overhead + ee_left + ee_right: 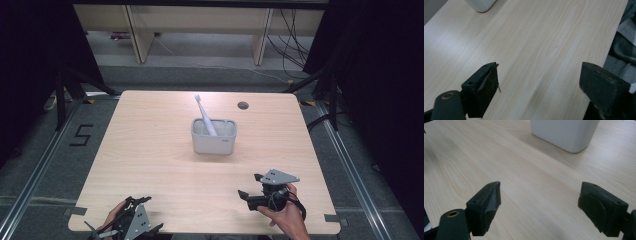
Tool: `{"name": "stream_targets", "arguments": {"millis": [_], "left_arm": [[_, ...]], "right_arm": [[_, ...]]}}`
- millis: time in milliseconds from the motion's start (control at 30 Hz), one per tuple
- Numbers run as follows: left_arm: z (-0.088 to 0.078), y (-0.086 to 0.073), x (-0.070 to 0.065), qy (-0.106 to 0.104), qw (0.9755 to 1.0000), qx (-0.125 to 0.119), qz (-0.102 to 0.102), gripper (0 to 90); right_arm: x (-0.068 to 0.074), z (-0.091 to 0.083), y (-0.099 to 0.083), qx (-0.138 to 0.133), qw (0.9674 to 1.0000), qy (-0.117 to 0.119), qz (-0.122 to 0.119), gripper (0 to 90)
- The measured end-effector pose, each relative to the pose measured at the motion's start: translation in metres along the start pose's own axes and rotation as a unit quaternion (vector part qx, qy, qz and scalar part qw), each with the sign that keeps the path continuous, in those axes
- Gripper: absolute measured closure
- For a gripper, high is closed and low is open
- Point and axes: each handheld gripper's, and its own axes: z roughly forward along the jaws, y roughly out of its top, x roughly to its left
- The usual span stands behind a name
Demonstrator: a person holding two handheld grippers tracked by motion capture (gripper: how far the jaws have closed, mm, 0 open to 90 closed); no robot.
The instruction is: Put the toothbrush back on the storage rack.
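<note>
Looking down from the high view, a pale wooden table [150,150] shows a white cup [214,136] standing upright near its middle. A white toothbrush [205,116] stands inside the cup, its handle down in the cup and its head leaning up and away toward eleven o'clock. A small round hole [243,105] sits in the tabletop at about one o'clock from the cup, near the far edge.

The person's two hands come in from the near edge. The left gripper [131,220] sits at about seven o'clock from the cup, right at the near edge of the table, well apart from the cup. The right gripper [252,192] is at about five o'clock from the cup, over the table, nearer to the cup than the left one but not touching it. A grey three-cornered plate rides on top of each.

In the left gripper view, the left gripper [539,82] has its jaws spread wide over bare wood, holding nothing; a corner of the cup [481,4] shows at about eleven o'clock, far off. In the right gripper view, the right gripper [539,205] also has its jaws spread wide and empty, with the cup [566,132] ahead at about one o'clock, apart from the jaws.
</note>
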Motion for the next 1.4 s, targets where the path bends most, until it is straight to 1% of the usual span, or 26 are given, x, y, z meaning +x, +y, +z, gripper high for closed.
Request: {"name": "stream_targets", "arguments": {"millis": [67, 100, 167, 300, 333, 400, 433, 467, 533, 567, 600, 633, 667, 700, 733, 800, 833, 867, 933, 1033, 1100, 1167, 1200, 1233, 1300, 1400], "left_arm": [[0.000, 0.000, 0.000, -0.001, 1.0000, 0.000, 0.000, 15.2], [0.001, 0.000, 0.000, 0.002, 1.0000, -0.003, -0.001, 15.2], [0.002, 0.000, -0.001, 0.010, 0.9999, -0.008, -0.006, 15.2], [0.001, 0.000, 0.000, 0.010, 0.9999, -0.006, -0.002, 15.2], [0.002, 0.000, 0.000, 0.005, 0.9999, -0.006, -0.006, 15.2], [0.001, 0.001, -0.001, 0.001, 1.0000, -0.005, -0.003, 15.2], [0.002, 0.000, -0.002, 0.011, 0.9999, -0.010, -0.005, 15.2], [0.002, 0.000, -0.001, -0.001, 1.0000, -0.007, -0.006, 15.1], [0.004, 0.001, -0.003, 0.011, 0.9999, -0.009, -0.002, 15.2], [0.001, 0.002, -0.003, -0.003, 1.0000, -0.009, -0.001, 15.2], [0.000, 0.001, -0.003, -0.001, 0.9999, -0.011, 0.002, 15.2], [0.000, 0.001, -0.002, 0.004, 0.9999, -0.012, -0.005, 15.2], [0.000, 0.001, -0.001, 0.003, 0.9999, -0.009, -0.004, 15.1], [0.002, 0.000, -0.001, 0.006, 0.9999, -0.007, -0.007, 15.1], [0.002, 0.000, -0.001, 0.004, 1.0000, -0.007, -0.005, 15.2], [0.000, 0.001, -0.002, -0.001, 1.0000, -0.004, -0.001, 15.2], [0.001, 0.001, -0.002, 0.001, 1.0000, -0.008, 0.000, 15.1], [0.000, 0.001, -0.001, -0.001, 1.0000, 0.000, 0.001, 15.1], [0.002, 0.000, -0.002, 0.008, 0.9999, -0.008, -0.005, 15.1], [0.001, 0.001, -0.002, 0.007, 0.9999, -0.011, -0.005, 15.3], [0.001, 0.001, -0.001, 0.010, 0.9999, -0.006, -0.003, 15.2], [0.000, 0.000, -0.001, 0.005, 1.0000, -0.008, -0.002, 15.2], [-0.001, 0.000, 0.000, 0.001, 1.0000, 0.001, 0.001, 15.2], [0.000, 0.000, 0.000, 0.001, 1.0000, 0.001, 0.000, 15.2], [0.002, 0.000, -0.002, 0.006, 0.9999, -0.011, -0.007, 15.2], [0.002, 0.000, -0.002, 0.003, 1.0000, -0.007, -0.004, 15.2]], "right_arm": [[0.000, -0.001, -0.002, -0.003, 0.9999, -0.005, -0.010, 18.8], [0.001, -0.001, -0.004, -0.003, 1.0000, -0.002, 0.000, 18.8], [0.002, -0.004, -0.006, -0.002, 0.9999, -0.014, -0.006, 18.8], [0.004, -0.006, -0.011, 0.005, 0.9999, -0.009, -0.003, 18.6], [0.004, -0.007, -0.012, 0.002, 0.9999, -0.013, -0.011, 18.5], [0.006, -0.008, -0.014, 0.006, 1.0000, -0.005, 0.002, 18.3], [0.008, -0.010, -0.015, 0.005, 0.9999, -0.009, 0.007, 18.2], [0.006, -0.011, -0.015, 0.002, 0.9999, -0.010, -0.005, 17.8], [0.008, -0.013, -0.016, -0.004, 0.9999, 0.001, 0.013, 17.1], [0.010, -0.014, -0.017, -0.002, 0.9997, -0.005, 0.024, 16.8], [0.010, -0.015, -0.019, -0.006, 0.9998, -0.010, 0.015, 16.5], [0.009, -0.015, -0.020, -0.007, 0.9999, -0.008, 0.006, 16.2], [0.011, -0.015, -0.021, -0.001, 0.9998, -0.006, 0.016, 16.2], [0.010, -0.016, -0.023, -0.002, 1.0000, -0.007, 0.004, 16.3], [0.012, -0.016, -0.024, 0.000, 0.9999, -0.001, 0.016, 16.1], [0.012, -0.017, -0.026, 0.000, 0.9999, -0.004, 0.013, 15.9], [0.014, -0.018, -0.028, 0.003, 0.9996, 0.000, 0.028, 15.9], [0.012, -0.018, -0.028, -0.002, 1.0000, -0.003, 0.008, 15.9], [0.014, -0.018, -0.030, 0.001, 0.9999, 0.005, 0.011, 15.9], [0.016, -0.021, -0.031, -0.003, 0.9999, 0.010, 0.009, 15.8], [0.018, -0.022, -0.032, 0.000, 0.9999, 0.005, 0.011, 15.8], [0.018, -0.022, -0.034, 0.002, 1.0000, 0.003, -0.005, 15.9], [0.020, -0.023, -0.035, 0.008, 0.9999, 0.002, 0.010, 15.9], [0.019, -0.022, -0.036, 0.003, 0.9999, 0.010, 0.001, 15.9], [0.020, -0.025, -0.038, 0.004, 1.0000, 0.003, -0.004, 16.1], [0.020, -0.027, -0.040, 0.008, 0.9999, 0.008, 0.004, 16.0]]}}
